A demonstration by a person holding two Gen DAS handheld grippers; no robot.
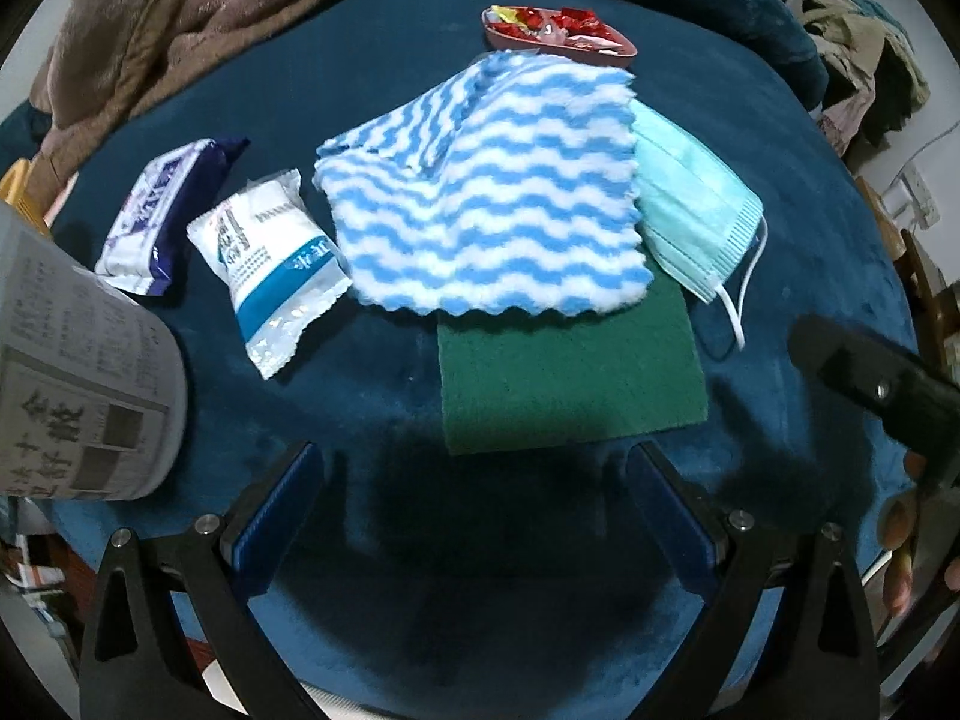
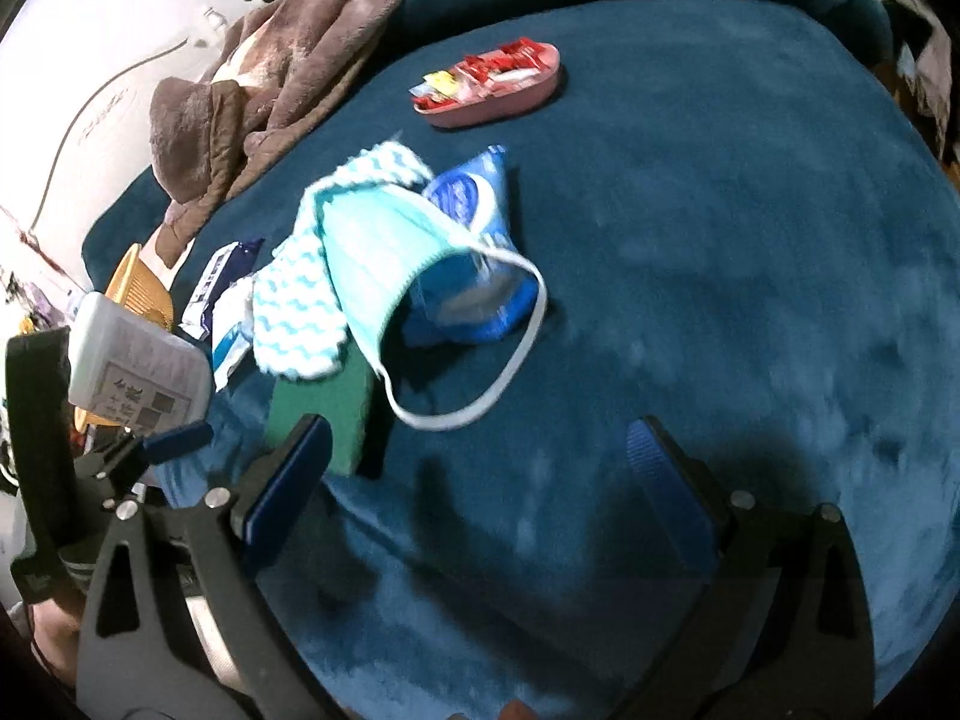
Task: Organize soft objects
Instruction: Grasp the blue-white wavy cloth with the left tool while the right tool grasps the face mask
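On blue cushion (image 1: 780,180): two sachets (image 1: 282,258).

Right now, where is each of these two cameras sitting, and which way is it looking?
Left wrist: on the left gripper, facing the striped cloth over the green pad; its own open fingers show, with the right gripper beside them.
Right wrist: on the right gripper, open, facing the face mask from its side.
Shared: cloth, pad, mask, candy dish.

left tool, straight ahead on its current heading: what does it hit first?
Most likely the green scouring pad: its near edge lies centred just beyond the open left tool, with only blue fabric between. The striped cloth overlaps the pad's far end. Height above the surface is unclear, so it could pass over.
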